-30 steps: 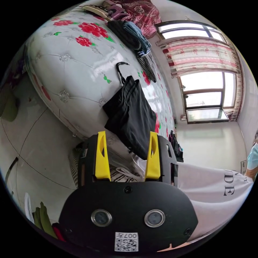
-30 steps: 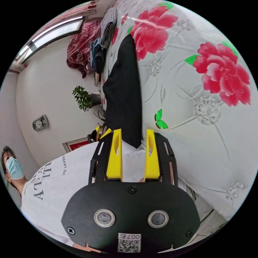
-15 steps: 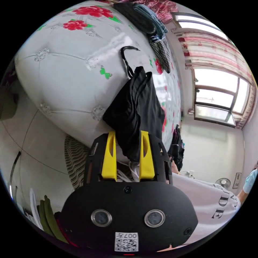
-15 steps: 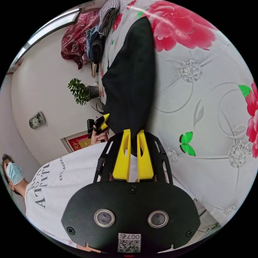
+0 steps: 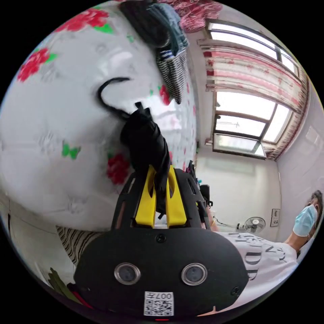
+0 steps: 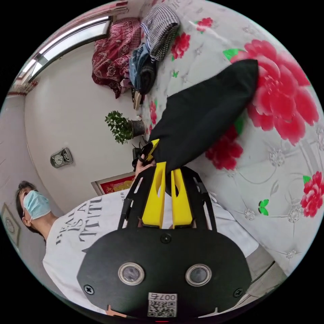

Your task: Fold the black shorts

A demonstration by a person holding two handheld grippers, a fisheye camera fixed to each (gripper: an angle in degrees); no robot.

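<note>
Since the earlier frame, both grippers have clamped and lifted the black shorts (image 6: pixel 202 114): left gripper (image 5: pixel 161 199) and right gripper (image 6: pixel 167 195) pinch near corners; I see fabric stretching toward upper right.

In the left gripper view the bed cover (image 5: pixel 50 141) and its flowers were smeared by motion blur, and the drawstring (image 5: pixel 109 96) of the black shorts (image 5: pixel 146 145) was only a soft dark loop. The cloth's near end vanished between the yellow jaws of the left claw (image 5: pixel 161 192), so the pinched edge could not be seen. The stacked clothes (image 5: pixel 165 44) were cut by the picture's rim.

In the right gripper view the right claw (image 6: pixel 167 189) hid the corner of the shorts (image 6: pixel 206 111) it gripped. The other claw (image 6: pixel 150 148) showed only a yellow tip behind the cloth — its state could not be told. The clock (image 6: pixel 60 158) was too small to make out.
</note>
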